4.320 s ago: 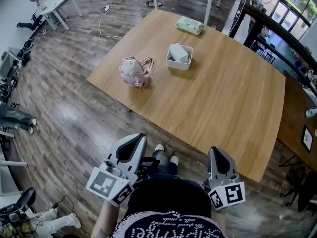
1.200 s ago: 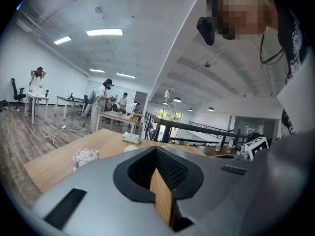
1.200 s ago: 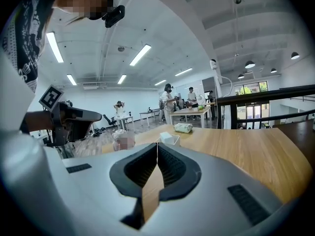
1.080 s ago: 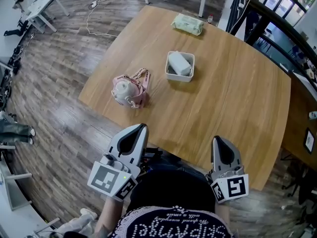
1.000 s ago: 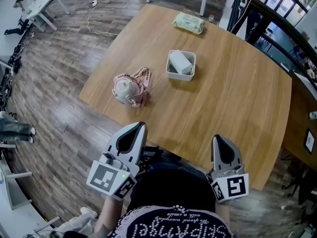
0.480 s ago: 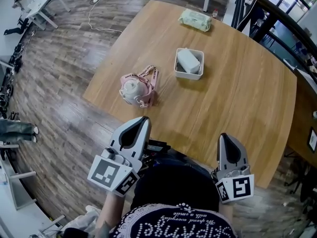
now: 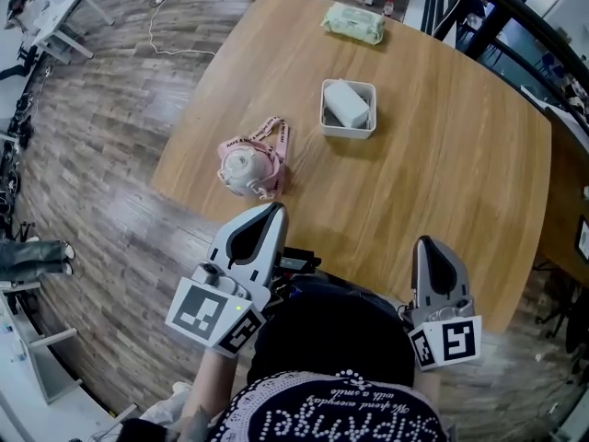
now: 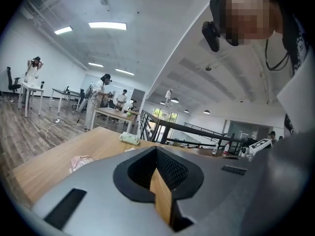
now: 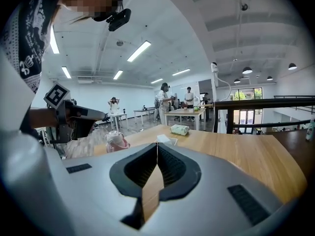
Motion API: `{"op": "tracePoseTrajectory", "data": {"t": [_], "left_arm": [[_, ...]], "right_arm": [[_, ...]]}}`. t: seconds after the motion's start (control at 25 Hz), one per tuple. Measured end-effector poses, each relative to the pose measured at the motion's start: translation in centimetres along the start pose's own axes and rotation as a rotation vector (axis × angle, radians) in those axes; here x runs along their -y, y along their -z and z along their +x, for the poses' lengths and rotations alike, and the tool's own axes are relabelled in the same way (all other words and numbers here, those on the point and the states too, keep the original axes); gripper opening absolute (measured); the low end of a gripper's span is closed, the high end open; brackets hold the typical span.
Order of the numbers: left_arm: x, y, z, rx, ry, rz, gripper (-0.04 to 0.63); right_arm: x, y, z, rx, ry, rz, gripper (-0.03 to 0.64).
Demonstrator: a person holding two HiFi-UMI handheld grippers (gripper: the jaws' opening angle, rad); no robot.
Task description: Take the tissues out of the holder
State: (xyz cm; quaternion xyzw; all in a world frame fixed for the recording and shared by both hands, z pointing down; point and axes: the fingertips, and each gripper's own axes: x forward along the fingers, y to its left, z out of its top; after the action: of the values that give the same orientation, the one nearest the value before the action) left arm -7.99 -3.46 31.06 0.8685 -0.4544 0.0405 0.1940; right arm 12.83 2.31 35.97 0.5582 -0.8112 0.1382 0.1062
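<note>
A white square holder (image 7: 324, 117) stands mid-table with a pale tissue pack (image 7: 346, 102) lying in it. Both grippers are held low against the person's body, short of the table's near edge and far from the holder. My left gripper (image 7: 272, 209) points toward the pink bag, its jaws shut and empty; in the left gripper view (image 8: 156, 149) the tips meet. My right gripper (image 7: 428, 243) is shut on nothing too, and in the right gripper view (image 9: 157, 144) the holder (image 9: 165, 139) shows just above its tips.
A pink drawstring bag (image 7: 250, 166) lies near the table's (image 7: 442, 155) left front edge. A green wipes pack (image 7: 352, 23) sits at the far edge. Wood floor surrounds the table; a dark railing (image 7: 502, 26) runs at the right. People and desks stand far behind.
The table has drawn a little closer and shifted in the head view as the person stepped forward. Both grippers stay shut, held low by the body.
</note>
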Motion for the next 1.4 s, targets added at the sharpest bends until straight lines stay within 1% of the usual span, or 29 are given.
{"op": "tracePoseTrajectory", "data": {"t": [0.84,1.4], "left_arm": [[-0.8,-0.8,2.0,-0.024,0.017,-0.016,0.005],[-1.1,-0.7,2.5,-0.033,0.04,-0.021,0.005]], "right_arm": [[-0.1,-0.7,2.2,-0.028,-0.014,-0.02,0.012],[-0.1,-0.8,2.4,-0.028,0.004,-0.019,0.012]]}}
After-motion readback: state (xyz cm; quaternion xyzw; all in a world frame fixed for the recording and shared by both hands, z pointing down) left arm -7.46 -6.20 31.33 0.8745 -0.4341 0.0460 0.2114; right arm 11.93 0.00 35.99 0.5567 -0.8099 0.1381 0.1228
